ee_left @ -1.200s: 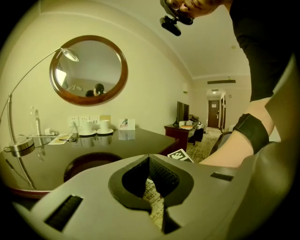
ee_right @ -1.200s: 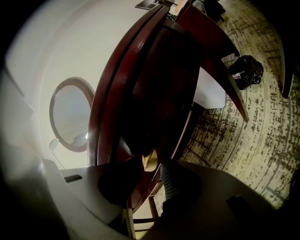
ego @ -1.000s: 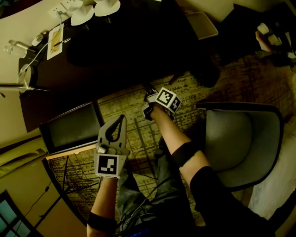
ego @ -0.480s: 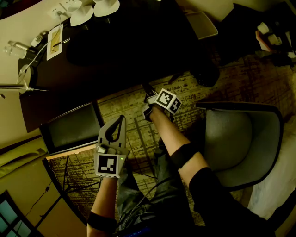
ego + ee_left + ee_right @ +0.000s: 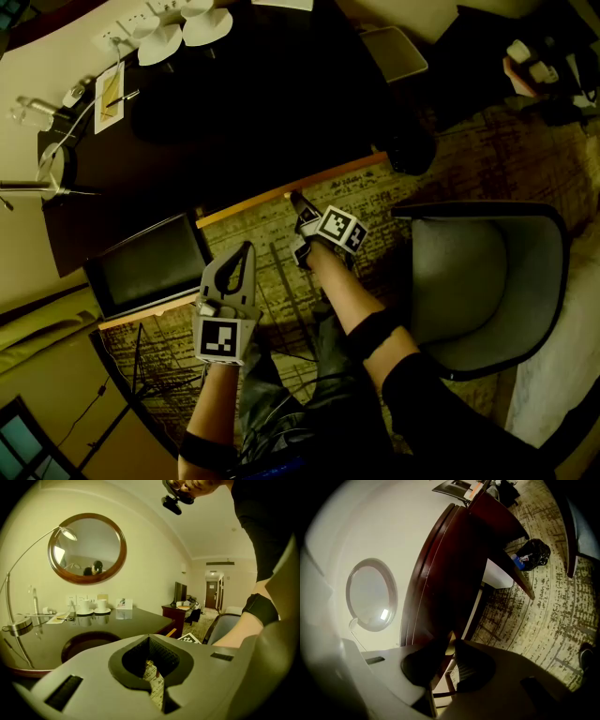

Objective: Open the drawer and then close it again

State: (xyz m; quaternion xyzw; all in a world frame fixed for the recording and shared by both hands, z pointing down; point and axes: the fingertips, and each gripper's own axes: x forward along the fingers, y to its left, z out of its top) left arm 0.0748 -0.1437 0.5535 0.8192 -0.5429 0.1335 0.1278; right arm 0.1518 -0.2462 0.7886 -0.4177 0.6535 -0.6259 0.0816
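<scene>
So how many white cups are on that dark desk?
2. Both sit at the back of the desk, side by side: one cup on the left, the other just right of it. More may be hidden out of view.

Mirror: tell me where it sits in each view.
Head view: not in it.
Left gripper view: mirror upper left, on the wall above the desk.
Right gripper view: mid-left, beside the desk's edge.
Shared landmark: the desk, dark across the head view's top.
</scene>
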